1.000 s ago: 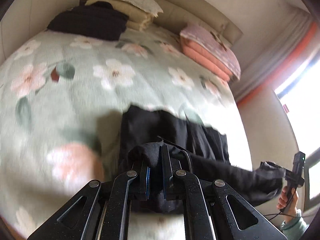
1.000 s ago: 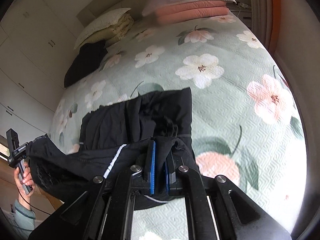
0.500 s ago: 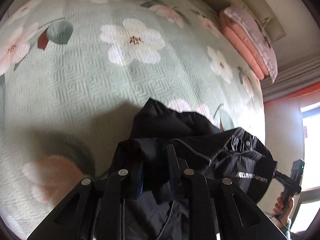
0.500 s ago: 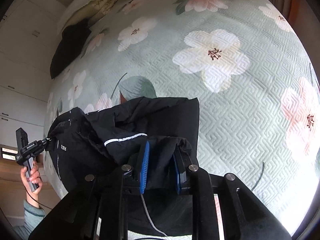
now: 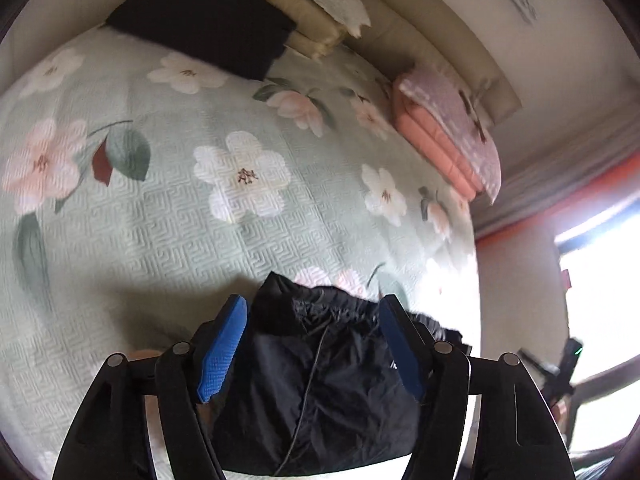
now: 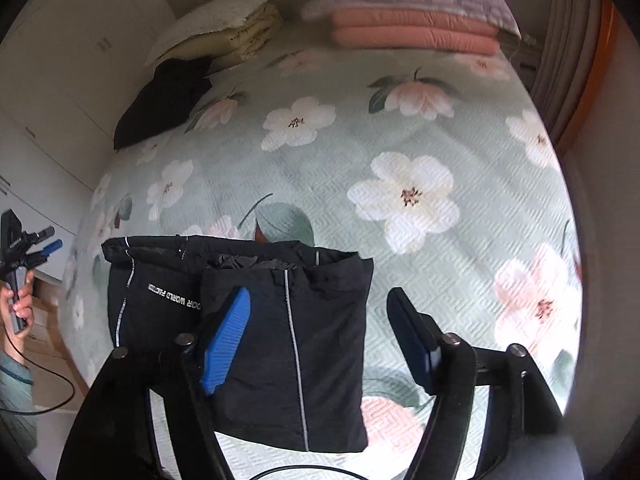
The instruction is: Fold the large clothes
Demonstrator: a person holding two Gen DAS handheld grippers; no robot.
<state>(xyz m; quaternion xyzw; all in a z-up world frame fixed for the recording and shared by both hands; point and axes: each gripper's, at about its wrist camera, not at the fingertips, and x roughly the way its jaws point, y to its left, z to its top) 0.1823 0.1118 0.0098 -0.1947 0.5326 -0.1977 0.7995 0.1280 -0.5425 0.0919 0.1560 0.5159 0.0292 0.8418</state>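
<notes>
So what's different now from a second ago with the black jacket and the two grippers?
Both grippers let go. The left gripper and right gripper, clamped on the black jacket a second ago, now have their jaws opening with no fabric pinched. The jacket, then held up and stretched between them, now lies folded on the floral bedspread. The dark folded clothes and pillows are unchanged.

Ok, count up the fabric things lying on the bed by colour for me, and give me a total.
Black: 2, the folded jacket and the dark garment near the pillows.
Cream: 1, folded bedding.
Pink: 1, folded blanket.
Total: 4.
</notes>
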